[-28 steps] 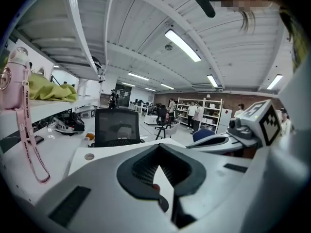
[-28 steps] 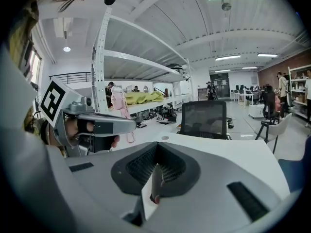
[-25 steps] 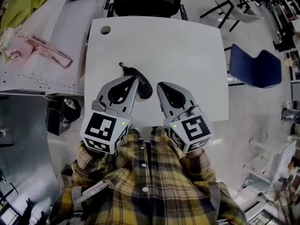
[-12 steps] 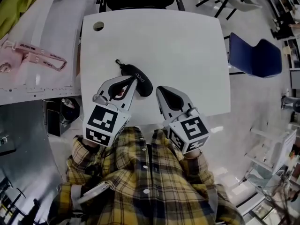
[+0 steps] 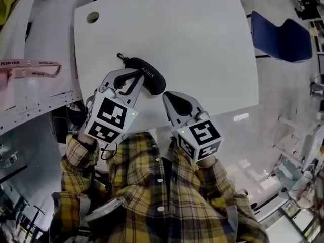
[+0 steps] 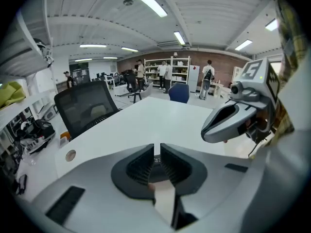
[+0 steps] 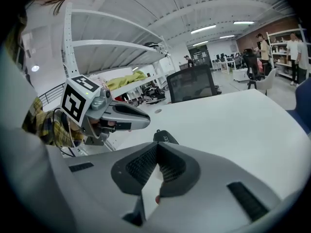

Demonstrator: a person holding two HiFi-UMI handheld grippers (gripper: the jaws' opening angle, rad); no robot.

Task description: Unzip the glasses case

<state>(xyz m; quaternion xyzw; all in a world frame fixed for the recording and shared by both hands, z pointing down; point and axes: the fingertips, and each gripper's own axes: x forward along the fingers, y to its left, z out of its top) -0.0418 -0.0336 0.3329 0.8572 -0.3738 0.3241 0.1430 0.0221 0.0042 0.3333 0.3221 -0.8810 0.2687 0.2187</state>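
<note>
A black zipped glasses case (image 5: 148, 75) lies on the white table (image 5: 202, 44), its zipper pull (image 5: 120, 57) at the far-left end. My left gripper (image 5: 142, 75) hangs over the near-left part of the case, jaws shut with nothing between them (image 6: 156, 148); whether it touches the case I cannot tell. My right gripper (image 5: 165, 95) hovers just near-right of the case, jaws shut and empty. In the right gripper view the case (image 7: 165, 137) peeks out beyond my jaws (image 7: 156, 146), with the left gripper (image 7: 121, 118) to its left. The left gripper view hides the case.
A round cable hole (image 5: 92, 17) sits in the table's far-left corner. A black office chair (image 6: 87, 106) stands at the far edge, a blue chair (image 5: 281, 34) off to the right. A side bench on the left holds a pink lanyard (image 5: 30, 67). People stand far back.
Both grippers have come down toward the table. The left one has rolled and now lies over the case's near-left part. The right one stays just beside the case.
</note>
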